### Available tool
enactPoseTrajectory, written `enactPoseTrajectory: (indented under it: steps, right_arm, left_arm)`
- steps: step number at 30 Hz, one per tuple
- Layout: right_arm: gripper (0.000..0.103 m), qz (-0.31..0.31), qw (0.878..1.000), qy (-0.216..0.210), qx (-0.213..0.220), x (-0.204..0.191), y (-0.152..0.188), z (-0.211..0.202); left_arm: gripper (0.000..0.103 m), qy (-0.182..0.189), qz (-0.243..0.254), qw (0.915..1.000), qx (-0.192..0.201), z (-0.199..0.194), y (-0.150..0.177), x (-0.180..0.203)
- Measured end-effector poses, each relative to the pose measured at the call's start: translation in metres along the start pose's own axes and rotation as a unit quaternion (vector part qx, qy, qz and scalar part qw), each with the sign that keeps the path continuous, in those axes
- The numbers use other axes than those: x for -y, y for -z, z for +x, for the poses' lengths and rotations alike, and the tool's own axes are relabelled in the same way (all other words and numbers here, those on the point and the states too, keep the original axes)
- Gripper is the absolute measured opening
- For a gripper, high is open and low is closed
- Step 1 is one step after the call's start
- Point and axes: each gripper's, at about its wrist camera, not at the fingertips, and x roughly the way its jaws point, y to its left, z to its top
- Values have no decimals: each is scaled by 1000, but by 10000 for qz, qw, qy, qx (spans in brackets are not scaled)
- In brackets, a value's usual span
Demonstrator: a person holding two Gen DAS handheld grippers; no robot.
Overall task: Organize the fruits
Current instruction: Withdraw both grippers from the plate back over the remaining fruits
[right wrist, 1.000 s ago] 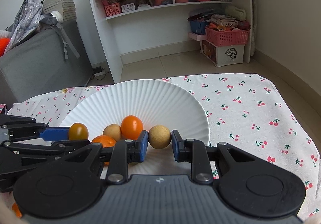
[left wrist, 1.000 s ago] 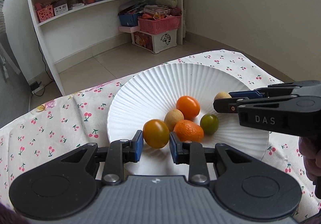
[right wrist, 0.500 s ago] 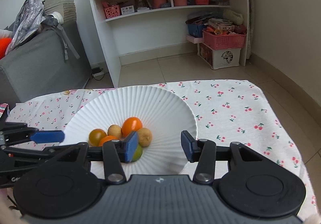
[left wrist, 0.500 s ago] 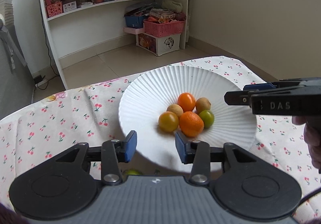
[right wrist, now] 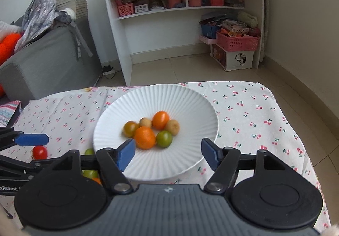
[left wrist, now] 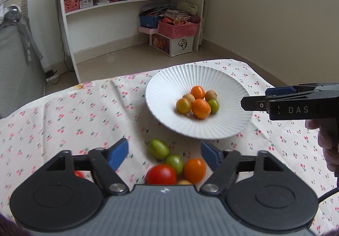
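While both of our hand-held grippers hang above the cherry-print tabletop (left wrist: 70, 113), neither has hold of anything. Our left hand-held gripper (left wrist: 164, 151) stands wide open over a loose cluster of fruit near the tabletop's near edge: a green fruit (left wrist: 158, 148), a second green one (left wrist: 175, 163), a red tomato (left wrist: 161, 174) and an orange fruit (left wrist: 195, 170), close together and partly hidden behind the gripper body. Our right hand-held gripper (right wrist: 167, 152) is spread just as wide, its blue pads over the near rim of the plate (right wrist: 127, 109).

We see the plate toward the tabletop's far edge, holding six fruits bunched at its middle: a mandarin (right wrist: 144, 137), an orange tomato (right wrist: 160, 120), a yellow-orange tomato (right wrist: 130, 129), a green tomato (right wrist: 164, 138) and two tan round fruits (right wrist: 172, 127), most of them touching a neighbour. In the right wrist view another red tomato (right wrist: 39, 152) lies on the cloth toward the tabletop's left edge, well apart from the plate.
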Motion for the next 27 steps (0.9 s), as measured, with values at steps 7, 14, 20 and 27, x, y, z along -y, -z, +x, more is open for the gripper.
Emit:
enactPoseTrajectory:
  steps: [7, 14, 20, 27]
  right_arm:
    - [82, -88, 9999, -44, -111, -23, 10, -16]
    - [90, -133, 9995, -163, -225, -45, 21, -24]
    - [94, -375, 9985, -248, -306, -64, 36, -26]
    - [97, -534, 9961, -259, -648, -80, 61, -13]
  left_arm:
    - [84, -168, -89, 9998, -39, -29, 22, -10]
    - [94, -408, -212, 9989, -69, -54, 43, -26]
    - [94, -455, -397, 9978, -266, -60, 64, -42]
    - [94, -680, -485, 9956, -422, -53, 90, -54]
